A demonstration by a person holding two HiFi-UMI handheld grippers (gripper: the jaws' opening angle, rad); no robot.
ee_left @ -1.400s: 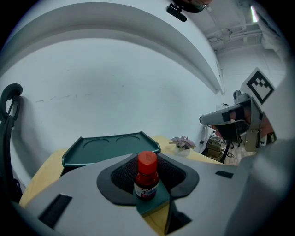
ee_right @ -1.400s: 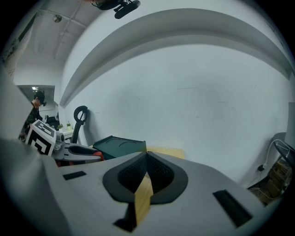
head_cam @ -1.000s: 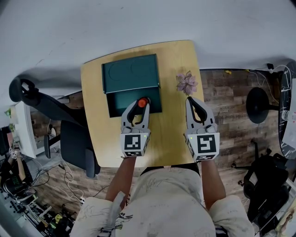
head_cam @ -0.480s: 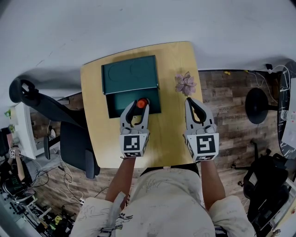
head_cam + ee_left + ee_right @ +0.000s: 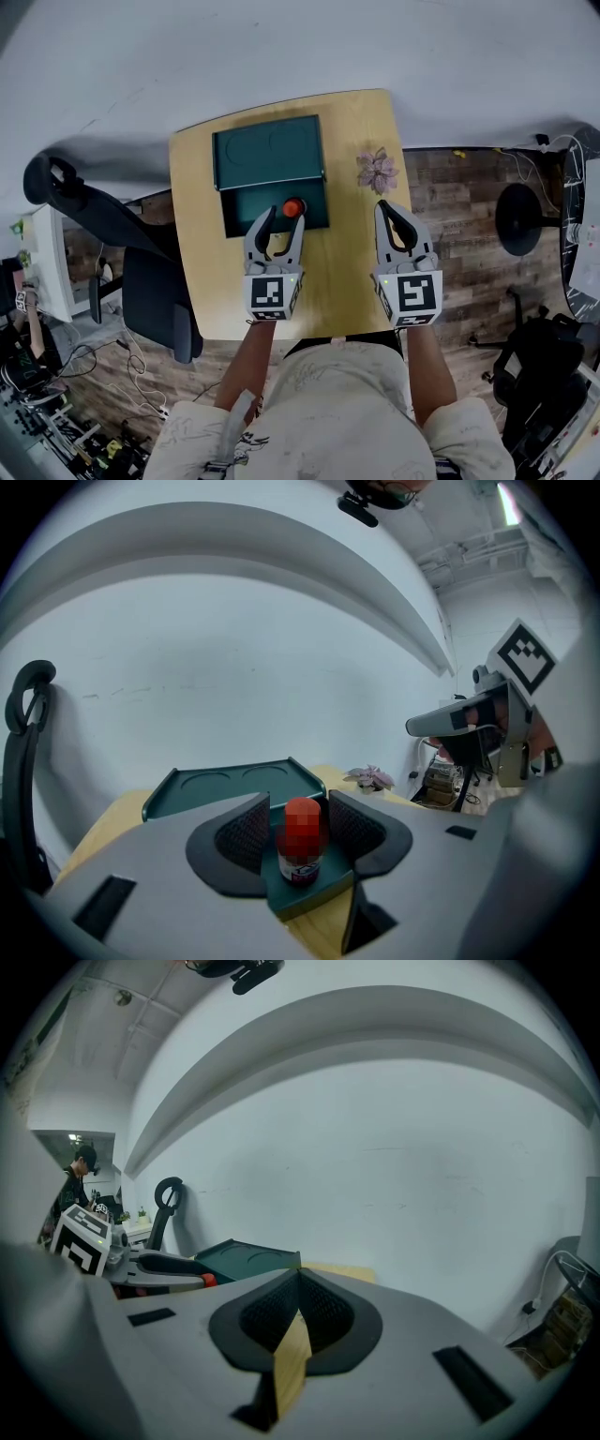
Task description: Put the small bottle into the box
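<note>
The small bottle stands in the box between the left gripper's spread jaws, which have just been opening clear of it, so only withdrawal seems left; the right gripper is pressed together, empty.

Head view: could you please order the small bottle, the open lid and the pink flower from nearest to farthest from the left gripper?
1. small bottle: in the box, between the jaws of the left gripper, which have just been opening, clear of it.
2. open lid: beyond the bottle, behind the box.
3. pink flower: off to the right.
</note>
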